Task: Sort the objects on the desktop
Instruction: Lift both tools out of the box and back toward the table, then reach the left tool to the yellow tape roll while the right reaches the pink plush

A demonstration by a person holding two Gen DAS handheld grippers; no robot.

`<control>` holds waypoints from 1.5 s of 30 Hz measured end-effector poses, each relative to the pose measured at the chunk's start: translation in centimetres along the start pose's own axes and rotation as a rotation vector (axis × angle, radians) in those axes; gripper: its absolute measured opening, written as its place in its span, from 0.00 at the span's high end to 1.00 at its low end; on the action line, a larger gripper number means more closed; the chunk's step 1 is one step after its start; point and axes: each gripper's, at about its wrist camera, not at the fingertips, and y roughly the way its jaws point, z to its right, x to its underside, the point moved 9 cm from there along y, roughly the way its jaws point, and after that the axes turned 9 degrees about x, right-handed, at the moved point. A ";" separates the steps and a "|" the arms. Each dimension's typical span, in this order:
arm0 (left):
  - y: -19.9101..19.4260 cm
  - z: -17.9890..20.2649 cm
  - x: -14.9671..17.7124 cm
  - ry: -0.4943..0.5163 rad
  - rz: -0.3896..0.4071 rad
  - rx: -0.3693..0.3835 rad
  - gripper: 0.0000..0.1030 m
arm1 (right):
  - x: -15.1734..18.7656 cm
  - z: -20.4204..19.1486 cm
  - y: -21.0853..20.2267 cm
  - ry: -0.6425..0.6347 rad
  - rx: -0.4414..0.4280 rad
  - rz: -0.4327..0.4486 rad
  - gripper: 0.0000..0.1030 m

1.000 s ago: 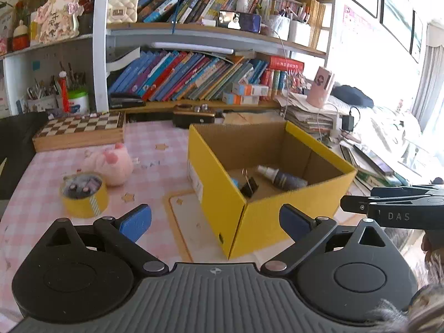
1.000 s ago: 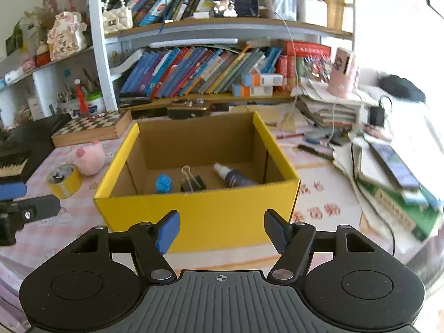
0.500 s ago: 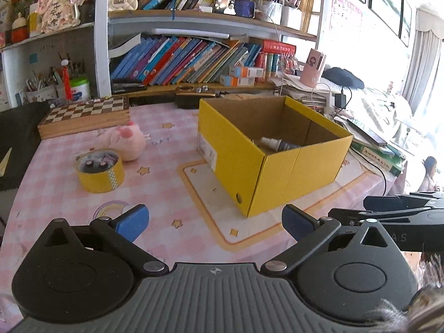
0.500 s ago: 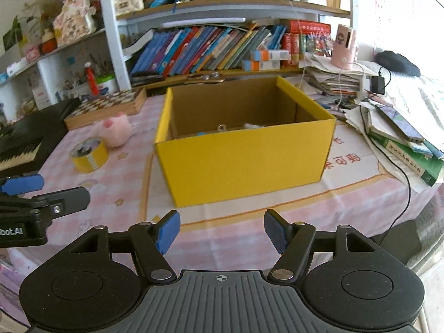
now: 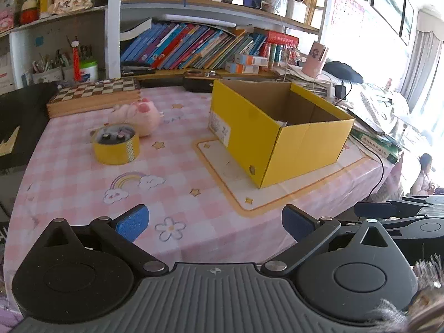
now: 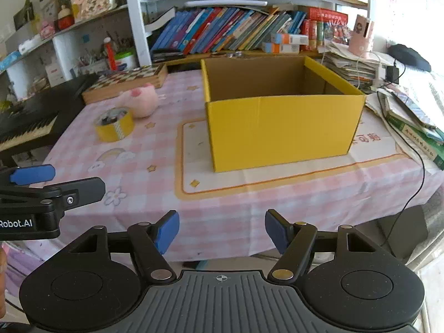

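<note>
Both grippers are hanging over the near edge of the desk (image 5: 69,183), holding nothing: the left gripper (image 5: 213,222) is standing wide open, the right gripper (image 6: 222,231) is parted, its jaws just opening slightly. The yellow box (image 6: 280,127) is sitting on the desk's cream mat, the tape roll (image 5: 116,147) and pink plush pig (image 5: 138,113) lying well left of it.

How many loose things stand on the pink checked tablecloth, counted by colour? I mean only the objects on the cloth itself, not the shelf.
Yellow: 2 (cardboard box, tape roll)
Pink: 1 (plush pig)
Brown and cream: 1 (chessboard case)
Total: 4
</note>
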 end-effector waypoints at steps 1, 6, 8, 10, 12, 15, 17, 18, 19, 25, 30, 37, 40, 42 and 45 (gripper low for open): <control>-0.2 -0.2 0.2 -0.003 -0.001 -0.002 0.00 | 0.1 -0.3 0.0 -0.004 -0.003 -0.003 0.32; -1.3 -1.5 1.2 -0.024 -0.002 -0.025 0.00 | 0.6 -2.0 -0.1 -0.030 -0.029 -0.014 0.31; -1.8 -2.1 1.5 -0.037 0.000 -0.040 0.00 | 0.8 -2.9 -0.2 -0.047 -0.042 -0.016 0.31; -2.3 -2.8 1.7 -0.052 0.003 -0.056 0.00 | 0.9 -3.7 -0.2 -0.065 -0.057 -0.017 0.31; -2.9 -3.4 1.9 -0.067 0.008 -0.071 0.00 | 0.9 -4.6 -0.3 -0.084 -0.072 -0.015 0.31; -3.6 -4.3 2.2 -0.082 0.017 -0.091 0.00 | 0.8 -5.8 -0.4 -0.108 -0.091 -0.011 0.31; -4.0 -4.8 2.3 -0.088 0.022 -0.102 0.00 | 0.8 -6.5 -0.4 -0.120 -0.102 -0.009 0.31; -4.2 -5.0 2.3 -0.089 0.024 -0.106 0.00 | 0.8 -6.9 -0.5 -0.126 -0.107 -0.007 0.31; -4.3 -5.2 2.3 -0.091 0.026 -0.110 0.00 | 0.7 -7.2 -0.5 -0.132 -0.111 -0.006 0.31; -5.2 -6.5 2.3 -0.104 0.039 -0.133 0.00 | 0.5 -8.9 -0.4 -0.159 -0.133 0.001 0.31; -5.7 -7.8 2.2 -0.126 0.050 -0.151 0.00 | 0.2 -10.3 -0.4 -0.182 -0.152 0.002 0.31; -5.3 -7.9 2.2 -0.126 0.036 -0.142 0.00 | 0.0 -10.8 -0.4 -0.190 -0.156 0.006 0.30; -5.1 -7.8 2.1 -0.112 0.030 -0.139 0.00 | -0.3 -10.7 0.0 -0.175 -0.157 -0.001 0.30; -5.0 -8.0 2.1 -0.114 0.031 -0.142 0.00 | -0.4 -10.9 0.3 -0.183 -0.162 -0.004 0.30; -4.6 -8.4 2.0 -0.129 0.029 -0.150 0.00 | -0.7 -11.3 0.7 -0.204 -0.170 -0.005 0.30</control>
